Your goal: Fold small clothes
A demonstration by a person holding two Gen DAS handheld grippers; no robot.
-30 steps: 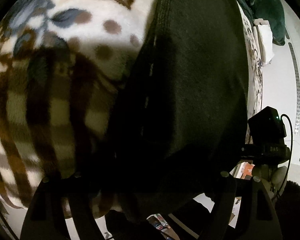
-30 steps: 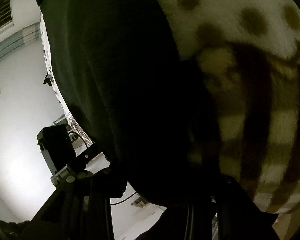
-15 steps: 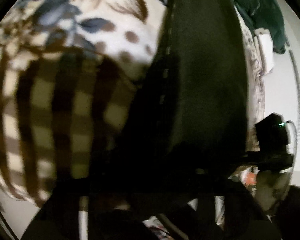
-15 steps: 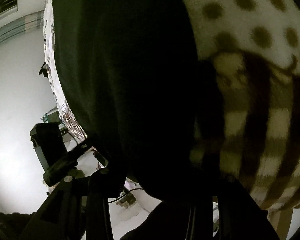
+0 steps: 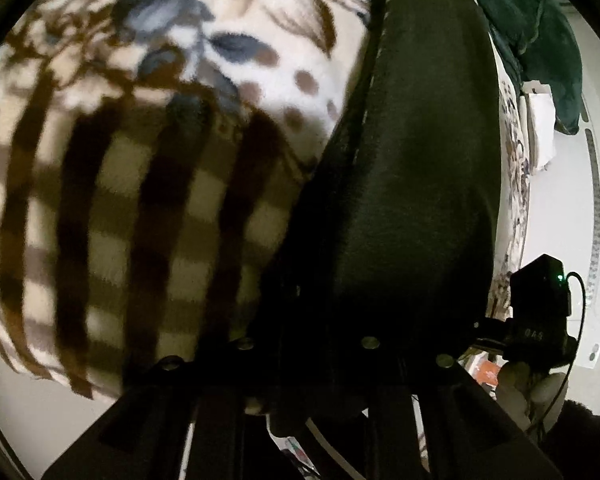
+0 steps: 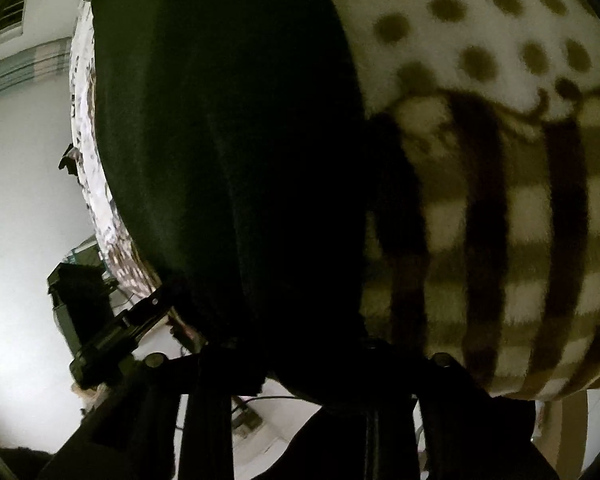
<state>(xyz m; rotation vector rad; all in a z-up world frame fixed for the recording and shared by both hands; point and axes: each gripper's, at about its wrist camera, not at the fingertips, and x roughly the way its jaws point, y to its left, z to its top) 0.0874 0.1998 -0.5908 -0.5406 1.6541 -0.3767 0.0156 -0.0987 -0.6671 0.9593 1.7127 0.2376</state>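
Left cam first: my left gripper [image 5: 312, 384] is down at the near edge of the black garment [image 5: 412, 168], which lies flat on the patterned blanket [image 5: 148, 184] and runs away from me toward the far end of the bed. The fingers look pulled in close with dark cloth bunched between them, so I'd say it's clamped on the hem, but it's so murky there I honestly can't tell for sure. A green blanket [image 5: 540, 40] is heaped at the far end. My other gripper [image 5: 540, 320] shows off to the right, just past the garment's edge.

Right cam: same story mirrored. Right gripper [image 6: 300, 364] sits at the near edge of the garment, fingers swallowed by black fabric, so I can't call that grip either.

My read: I'm at the grab-the-near-edge step. The next move needs both corners pinched firmly, then lifted together and carried away from me to lay the near half over the far half, keeping the edge taut.
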